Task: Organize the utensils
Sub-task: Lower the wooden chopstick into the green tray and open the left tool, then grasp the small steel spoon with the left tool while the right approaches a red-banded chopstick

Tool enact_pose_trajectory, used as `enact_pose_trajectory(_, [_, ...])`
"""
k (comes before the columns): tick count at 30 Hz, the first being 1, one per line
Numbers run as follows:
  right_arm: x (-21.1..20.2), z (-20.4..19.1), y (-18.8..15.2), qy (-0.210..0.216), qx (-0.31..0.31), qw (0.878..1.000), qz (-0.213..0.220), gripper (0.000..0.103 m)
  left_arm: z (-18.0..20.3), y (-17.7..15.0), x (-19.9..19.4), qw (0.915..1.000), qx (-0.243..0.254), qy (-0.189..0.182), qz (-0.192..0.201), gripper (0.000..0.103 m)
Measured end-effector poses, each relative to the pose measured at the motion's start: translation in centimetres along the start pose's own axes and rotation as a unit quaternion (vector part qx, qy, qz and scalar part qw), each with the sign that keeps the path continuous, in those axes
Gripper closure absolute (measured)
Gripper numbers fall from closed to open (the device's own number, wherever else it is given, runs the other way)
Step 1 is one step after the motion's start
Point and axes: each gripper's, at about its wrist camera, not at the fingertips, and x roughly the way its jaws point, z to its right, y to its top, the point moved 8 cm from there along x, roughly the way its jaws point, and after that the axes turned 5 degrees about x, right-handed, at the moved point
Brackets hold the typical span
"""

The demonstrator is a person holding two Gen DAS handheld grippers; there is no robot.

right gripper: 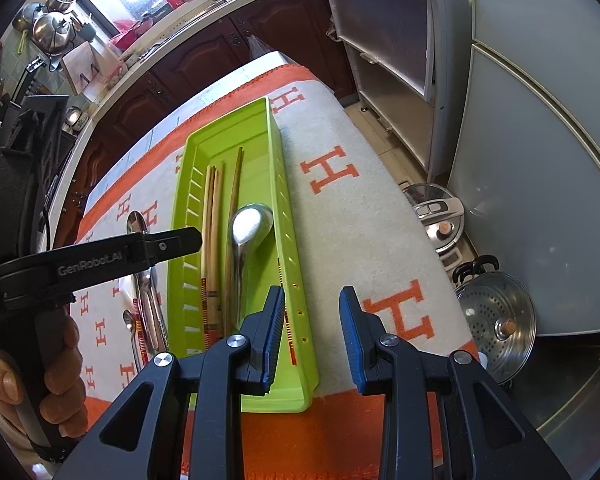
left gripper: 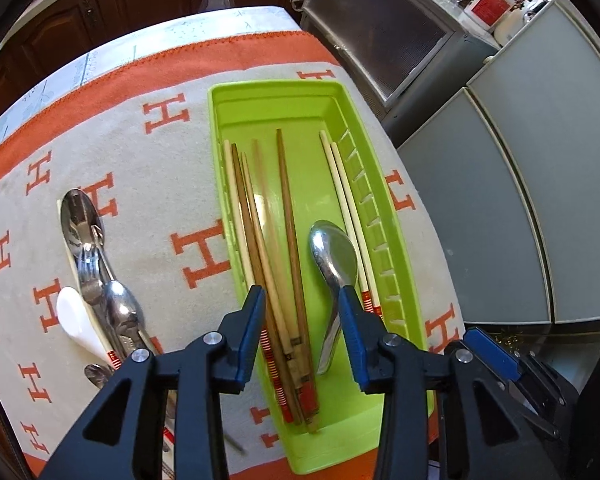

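Note:
A lime green tray (left gripper: pixel 220 96) lies on the table and holds several wooden chopsticks (left gripper: pixel 284 216) and a metal spoon (left gripper: pixel 334 256). My left gripper (left gripper: pixel 302 296) is open just above the tray, its fingers (left gripper: pixel 252 320) either side of the chopstick ends and spoon handle. To the tray's left lies a pile of metal spoons, a fork (left gripper: pixel 90 268) and a white spoon (left gripper: pixel 74 316). In the right wrist view the tray (right gripper: pixel 296 280) and spoon (right gripper: pixel 250 224) show too. My right gripper (right gripper: pixel 310 300) is open and empty over the tray's right rim.
An orange and grey cloth with H letters (left gripper: pixel 148 184) covers the table. Grey cabinets (left gripper: pixel 540 200) stand to the right. A pressure cooker (right gripper: pixel 440 220) and a steamer pot (right gripper: pixel 496 312) sit on the floor beside the table. Dark wooden cupboards (right gripper: pixel 204 56) run behind.

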Motion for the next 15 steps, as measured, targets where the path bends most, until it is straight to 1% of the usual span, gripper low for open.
enact_pose_trajectory(2, [-0.1,-0.3,-0.2,0.001,-0.003,1.0,0.0,0.074,-0.5,-0.2,-0.9,0.9999,0.007,0.005,0.007,0.061])
enact_pose_trajectory(8, [-0.4,-1.7,-0.8,0.004,-0.017,1.0,0.001,0.074,-2.5,-0.7,-5.0,0.9969,0.041,0.037,0.055,0.06])
enact_pose_trajectory(15, [-0.4,-3.9,-2.0,0.008,-0.047,0.999,-0.005,0.074,-6.5,-2.7,-8.6,0.9956,0.042,0.055,0.063,0.06])
